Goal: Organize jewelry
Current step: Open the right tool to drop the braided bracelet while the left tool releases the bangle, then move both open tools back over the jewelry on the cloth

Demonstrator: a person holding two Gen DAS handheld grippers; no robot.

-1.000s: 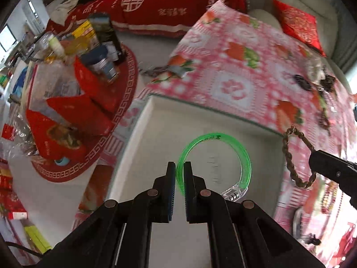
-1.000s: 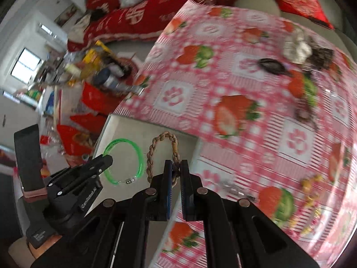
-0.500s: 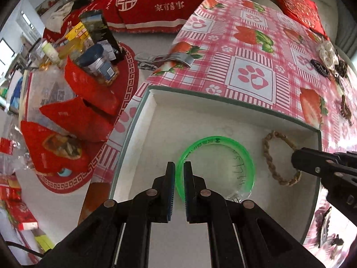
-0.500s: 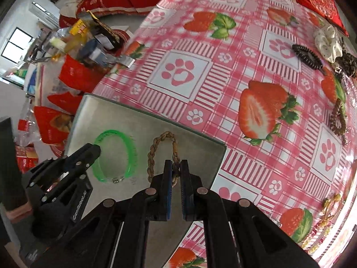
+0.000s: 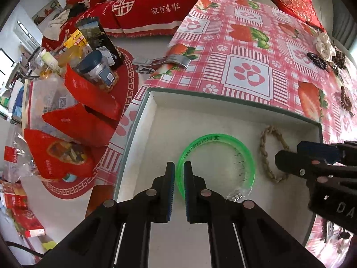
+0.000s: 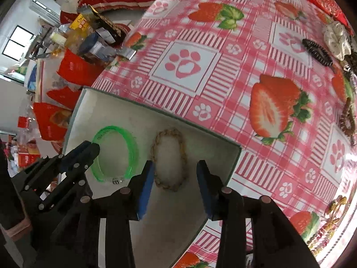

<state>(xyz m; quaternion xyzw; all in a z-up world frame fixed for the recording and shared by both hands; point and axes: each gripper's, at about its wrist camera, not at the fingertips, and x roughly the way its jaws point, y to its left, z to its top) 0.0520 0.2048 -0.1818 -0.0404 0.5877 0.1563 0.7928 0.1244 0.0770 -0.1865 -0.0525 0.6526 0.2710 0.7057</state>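
Both bracelets lie inside the white tray (image 5: pixel 142 134), which sits at the near edge of the strawberry-and-paw tablecloth (image 5: pixel 250 73).

The left gripper (image 5: pixel 177 172) has its jaws drawn narrow around the near-left rim of the green bangle (image 5: pixel 243 149), the band pinched between the blue pads. The bangle's clear clasp at its 5 o'clock side is partly cut off by the gripper's right finger, and the dark printing on the band is too small to read.

In the right wrist view the right gripper (image 6: pixel 176 170) stands with its jaws spread wide, one blue pad on either side of the braided rope bracelet (image 6: pixel 166 134), which lies flat on the tray floor just to the right of the green bangle (image 6: pixel 131 147). Motion blur softens the braid there, so contact between pads and rope cannot be judged. From the left wrist view the same bracelet (image 5: pixel 265 154) is half hidden at its 3 o'clock side by the right gripper (image 5: pixel 287 156).

Further hair ties and beaded pieces (image 6: pixel 316 51) lie at the tablecloth's 2 o'clock edge, distorted by the lens. Red snack bags (image 5: pixel 67 147) crowd the floor at 9 o'clock.
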